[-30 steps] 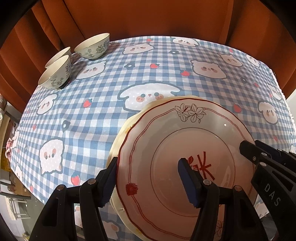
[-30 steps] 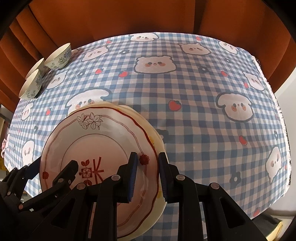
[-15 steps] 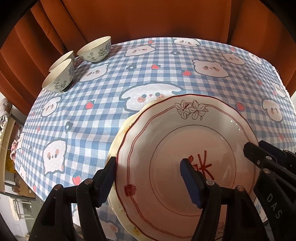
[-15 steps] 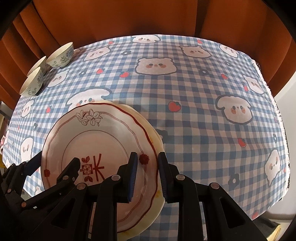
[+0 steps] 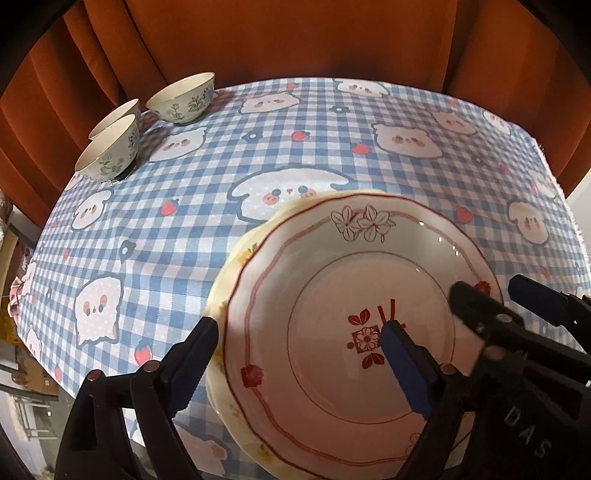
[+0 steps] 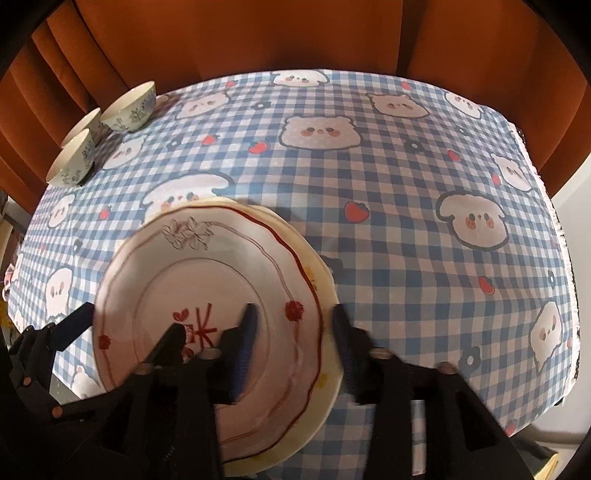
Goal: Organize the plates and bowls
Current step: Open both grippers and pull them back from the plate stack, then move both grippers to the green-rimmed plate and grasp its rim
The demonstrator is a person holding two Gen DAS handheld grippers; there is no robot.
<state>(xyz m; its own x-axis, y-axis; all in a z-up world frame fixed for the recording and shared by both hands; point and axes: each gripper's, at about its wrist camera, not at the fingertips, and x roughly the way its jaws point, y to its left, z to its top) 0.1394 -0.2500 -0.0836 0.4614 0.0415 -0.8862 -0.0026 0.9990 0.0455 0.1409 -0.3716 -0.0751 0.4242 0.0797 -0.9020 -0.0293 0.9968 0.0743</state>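
A white plate with a red rim [image 5: 332, 280] [image 6: 207, 273] lies on a yellowish plate [image 5: 236, 254] [image 6: 325, 398] near the table's front edge. My left gripper [image 5: 299, 354] is open, its jaws astride the stack's left rim, one finger over the plate centre. My right gripper [image 6: 295, 343] is open, its jaws apart on either side of the stack's right rim. It also shows in the left wrist view [image 5: 495, 299]. Three green-patterned bowls [image 5: 181, 98] [image 6: 129, 107] stand at the far left corner.
The blue checked tablecloth [image 6: 388, 184] covers the table. Orange curtains [image 5: 258, 33] hang close behind it. The table's right edge [image 6: 565, 236] drops off beside a white wall.
My right gripper has opened from the plates' right rim, blurred with motion. The left gripper stays open around the left rim. Both views have drawn back a little.
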